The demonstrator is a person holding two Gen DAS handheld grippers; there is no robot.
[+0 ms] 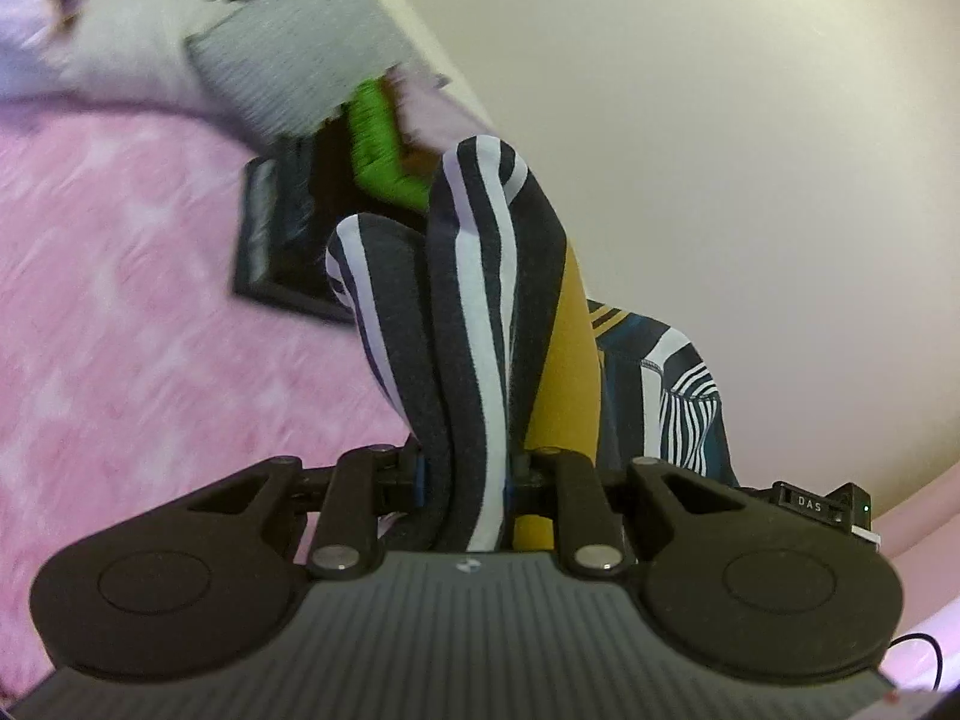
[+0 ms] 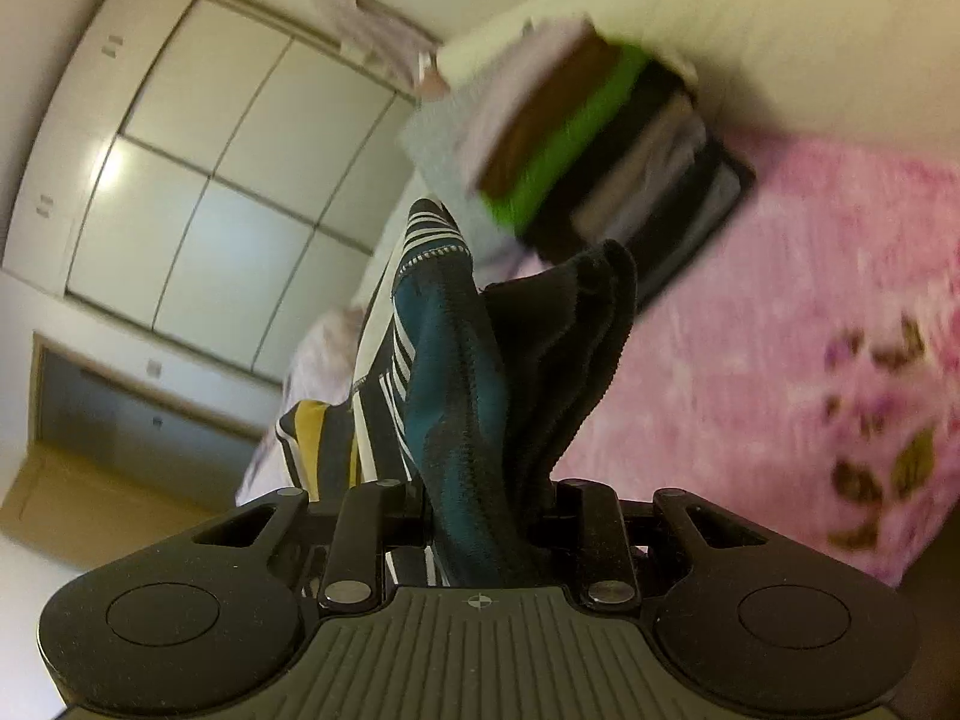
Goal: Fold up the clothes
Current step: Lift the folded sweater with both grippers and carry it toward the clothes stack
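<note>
Both hand-held grippers pinch one striped garment (image 1: 480, 312): my left hand-held gripper (image 1: 462, 480) clamps its navy-and-white folds, my right hand-held gripper (image 2: 480, 492) its teal hem; it hangs lifted between them above the pink bed (image 1: 120, 300); beyond sits a folded stack (image 2: 594, 138); I judge spreading it flat comes next.

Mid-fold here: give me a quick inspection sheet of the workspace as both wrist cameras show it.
Surface: pink bedspread, blurred.
Job's things: striped garment bunched in both grippers, lifted off the bed; stack of folded clothes in a black tray.
Clutter: grey garment beside the stack.
Grippers: left gripper shut on the striped garment; right gripper shut on its teal and black part.
Cables: thin black cable at lower right.
Surroundings: white wardrobe doors, plain wall.
</note>
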